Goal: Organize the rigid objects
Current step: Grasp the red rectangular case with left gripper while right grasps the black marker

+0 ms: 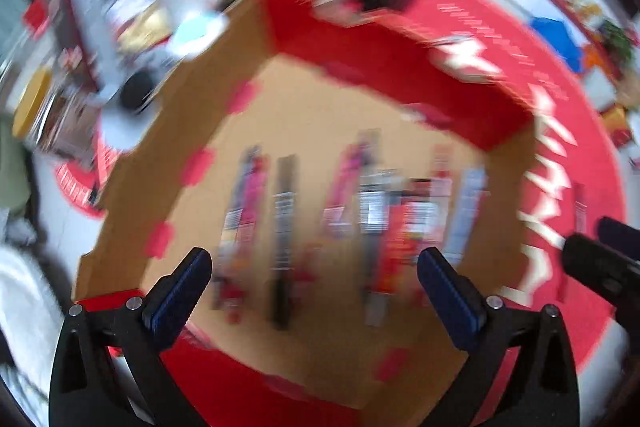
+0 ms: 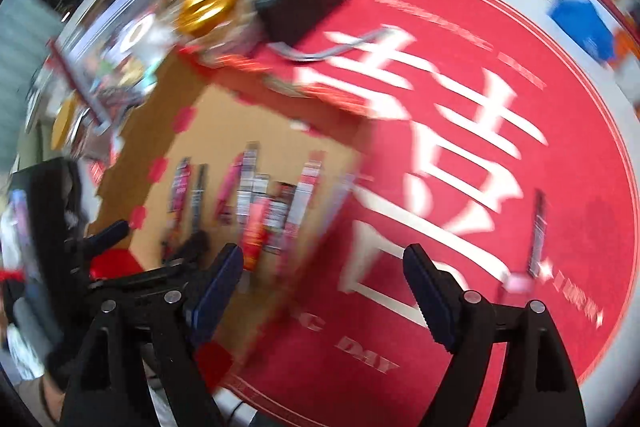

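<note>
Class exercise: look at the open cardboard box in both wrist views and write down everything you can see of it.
The cardboard box is a shallow, open carton, plain brown inside and red on its outer faces, with red spots along the flap edges. Its flaps are folded outward. It sits on a red round mat with white lettering. Inside, a row of slim packaged items lies side by side on its floor; blur hides their labels. Neither gripper touches the box.

left gripper (image 1: 314, 269): black plastic arms, dark blue ribbed pads, silver round screws at the pivots
right gripper (image 2: 323, 269): same black frame, blue ribbed pads, silver screws
blur: finer markings unreadable
</note>
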`<state>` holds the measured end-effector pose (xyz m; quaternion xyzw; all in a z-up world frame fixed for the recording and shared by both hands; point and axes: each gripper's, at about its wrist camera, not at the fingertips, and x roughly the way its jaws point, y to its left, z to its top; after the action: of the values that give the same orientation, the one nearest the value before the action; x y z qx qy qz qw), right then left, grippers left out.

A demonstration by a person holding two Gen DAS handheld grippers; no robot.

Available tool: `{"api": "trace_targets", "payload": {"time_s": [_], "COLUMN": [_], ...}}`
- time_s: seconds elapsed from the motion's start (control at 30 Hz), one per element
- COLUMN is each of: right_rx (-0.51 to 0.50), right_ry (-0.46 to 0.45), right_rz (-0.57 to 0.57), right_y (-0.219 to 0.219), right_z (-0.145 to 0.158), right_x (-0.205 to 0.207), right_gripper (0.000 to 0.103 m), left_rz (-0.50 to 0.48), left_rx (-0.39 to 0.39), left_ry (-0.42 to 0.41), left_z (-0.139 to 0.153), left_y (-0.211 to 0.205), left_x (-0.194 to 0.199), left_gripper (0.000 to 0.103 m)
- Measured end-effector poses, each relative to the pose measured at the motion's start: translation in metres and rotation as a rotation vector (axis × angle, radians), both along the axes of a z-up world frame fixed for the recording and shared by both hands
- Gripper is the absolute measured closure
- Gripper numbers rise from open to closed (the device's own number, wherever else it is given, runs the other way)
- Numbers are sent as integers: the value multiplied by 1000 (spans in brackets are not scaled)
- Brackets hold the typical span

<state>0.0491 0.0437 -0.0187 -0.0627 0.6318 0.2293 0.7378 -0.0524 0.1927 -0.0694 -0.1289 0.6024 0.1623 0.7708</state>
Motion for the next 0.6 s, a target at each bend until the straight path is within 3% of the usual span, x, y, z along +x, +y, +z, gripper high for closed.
{"api": "trace_targets", "payload": {"time_s": [0.13, 0.3, 0.4, 0.6], "right_rx": [-76, -148, -171, -167], "right_ry": [-34, 35, 91, 102], "right_rz": [-135, -214, -217, -134], "right_y": [-65, -123, -138, -128], "right_z": [-9, -48, -74, -105], "right_x": [10, 38, 57, 79], "right_gripper": [20, 20, 20, 20], "left_rz": [-122, -203, -222, -202], "left_rx": [-26, -83, -103, -85], "left_ry": [-57, -48, -16, 41], "left_z": [22, 20, 17, 7], "left_y": [-52, -110, -135, -158], "left_x": [12, 23, 24, 24], "left_gripper": [0, 0, 0, 0]}}
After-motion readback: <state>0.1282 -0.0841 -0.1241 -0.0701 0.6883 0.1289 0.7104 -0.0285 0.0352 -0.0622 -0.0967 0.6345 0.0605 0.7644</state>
